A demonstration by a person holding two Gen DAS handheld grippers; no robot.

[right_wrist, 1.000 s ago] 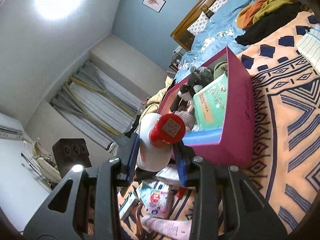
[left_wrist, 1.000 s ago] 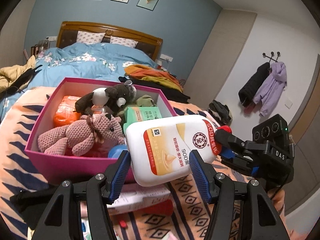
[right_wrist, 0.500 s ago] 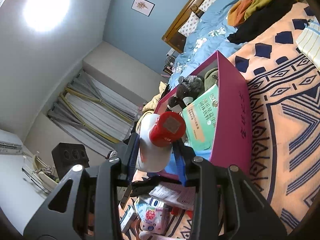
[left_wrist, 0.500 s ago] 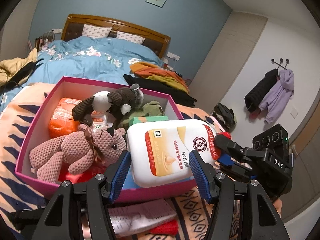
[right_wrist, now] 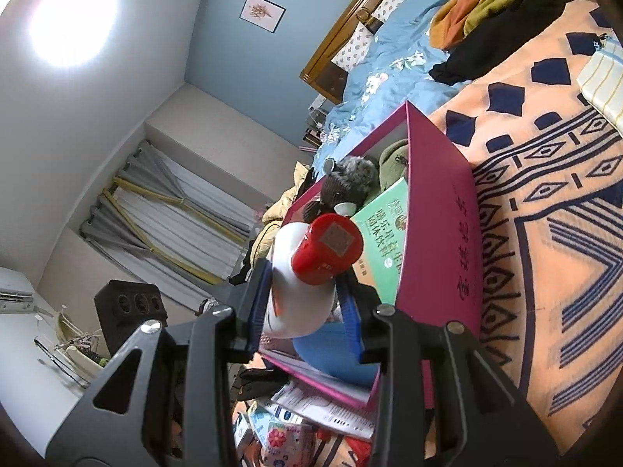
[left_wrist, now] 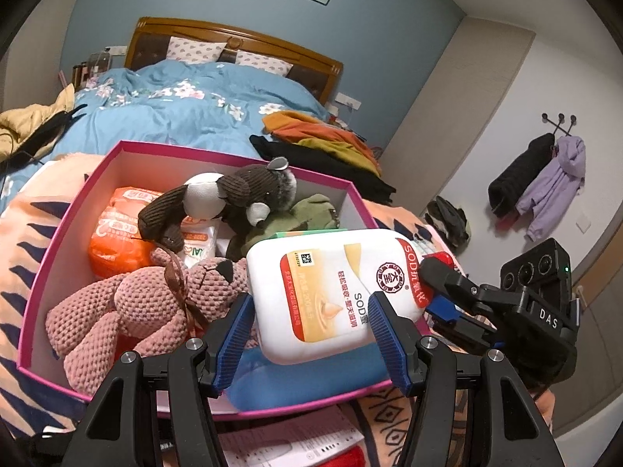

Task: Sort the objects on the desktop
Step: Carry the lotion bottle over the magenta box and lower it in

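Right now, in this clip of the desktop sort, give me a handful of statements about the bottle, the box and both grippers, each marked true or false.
1. The white bottle is held lying on its side over the pink box. True.
2. The left gripper is empty. False: its blue pads clamp the bottle's body.
3. The right gripper grips the bottle near its red cap. True.
4. The pink box is empty. False: it holds a pink knitted bear, a brown plush toy and an orange packet, among other things.
5. The bottle's cap is blue. False: it is red.
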